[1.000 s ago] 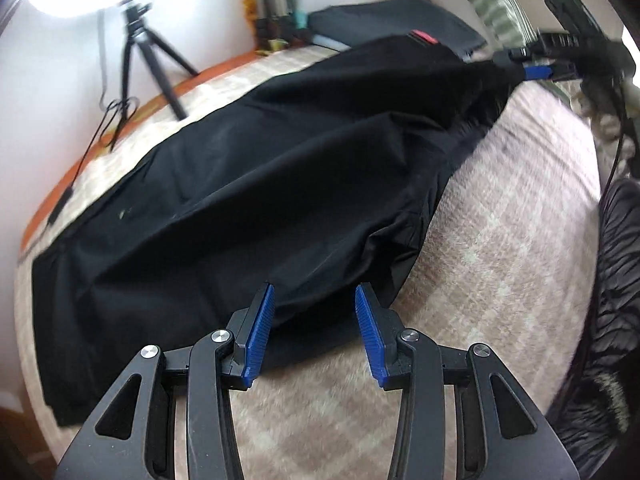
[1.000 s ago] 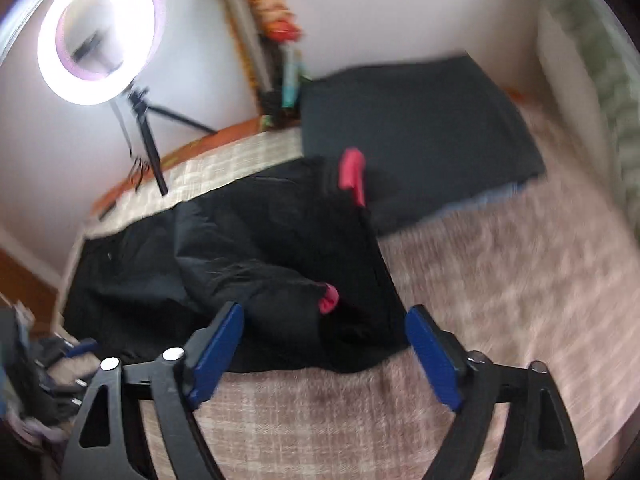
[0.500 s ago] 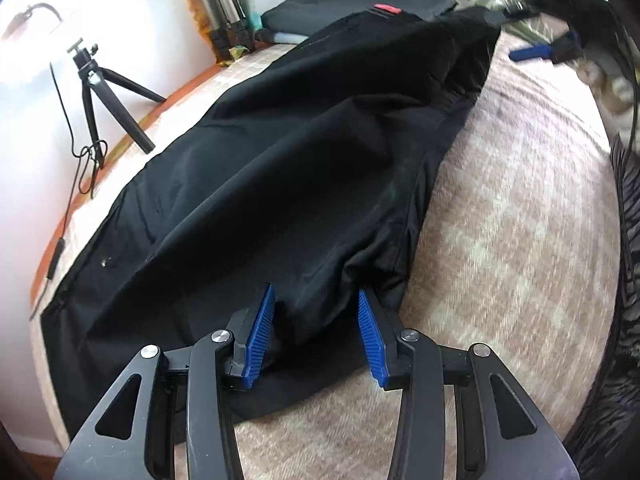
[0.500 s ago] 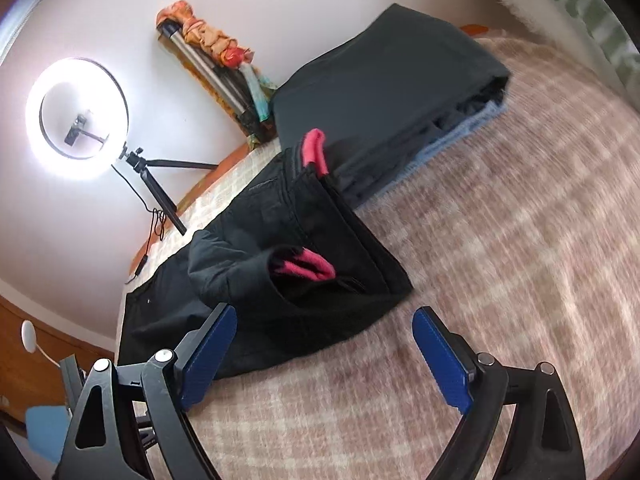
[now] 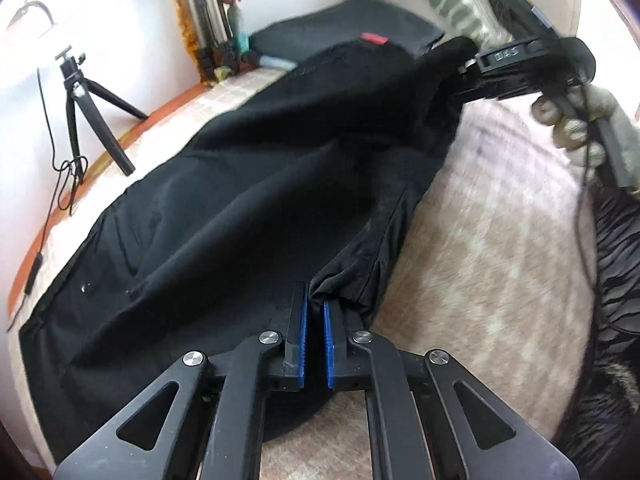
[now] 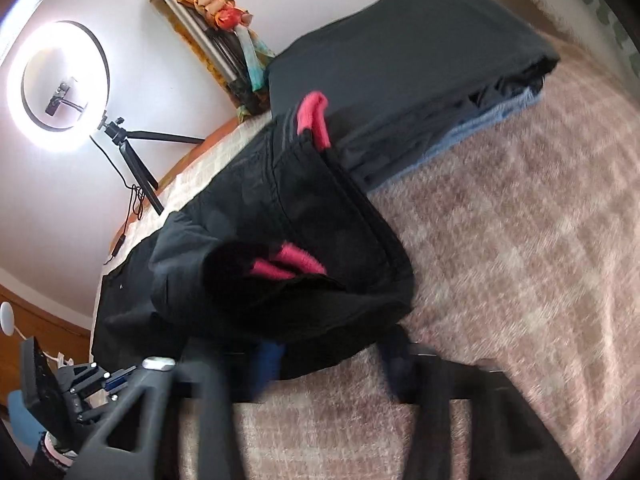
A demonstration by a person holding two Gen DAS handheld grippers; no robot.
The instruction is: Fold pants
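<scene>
The left gripper [image 5: 315,308] has been closed on the black pants [image 5: 248,200], a fold now pinched at its fingertips. The right gripper [image 6: 328,364], lowered to the waistband at 12 o'clock, is closing, the bunched waist edge between its blurred fingers.

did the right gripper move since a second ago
Yes. In its own view the right gripper has come down and forward onto the black pants, with the folded stack looming larger, its jaws closing around the waistband.
</scene>
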